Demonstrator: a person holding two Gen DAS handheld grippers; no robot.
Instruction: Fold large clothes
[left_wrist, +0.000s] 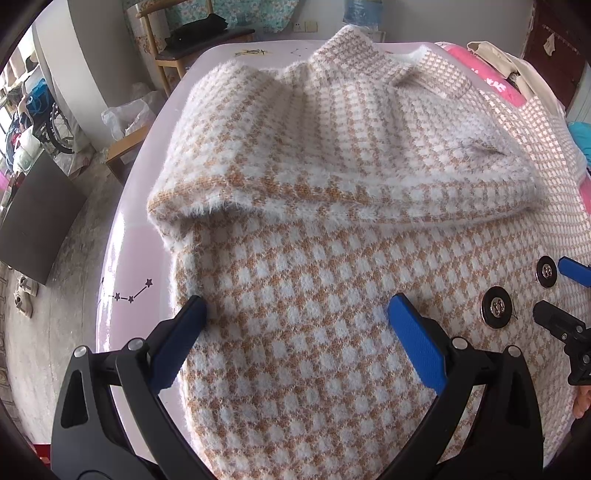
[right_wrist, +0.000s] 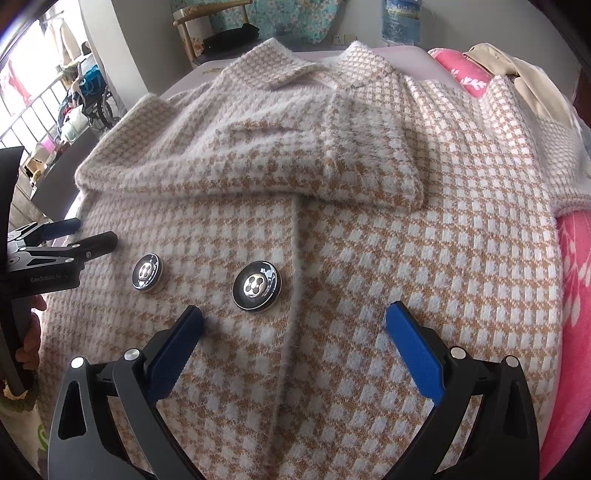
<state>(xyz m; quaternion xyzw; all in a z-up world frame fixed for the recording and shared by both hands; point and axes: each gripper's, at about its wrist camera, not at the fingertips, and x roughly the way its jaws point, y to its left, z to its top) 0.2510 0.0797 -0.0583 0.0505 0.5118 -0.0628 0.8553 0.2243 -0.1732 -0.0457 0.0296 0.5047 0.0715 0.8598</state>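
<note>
Fuzzy tan-and-white houndstooth coat (right_wrist: 332, 229) lies front-up across the pale lilac bed (left_wrist: 129, 258), one sleeve folded over the chest, two black buttons (right_wrist: 256, 286) near the front edge. Left gripper (left_wrist: 295, 314) and right gripper (right_wrist: 293, 319) hover just over the fabric w/ fingers spread wide, holding nothing. Pink blanket (right_wrist: 576, 295) along the bed's right edge; wooden chair (left_wrist: 177, 51) w/ dark clothes beyond the far corner.
</note>
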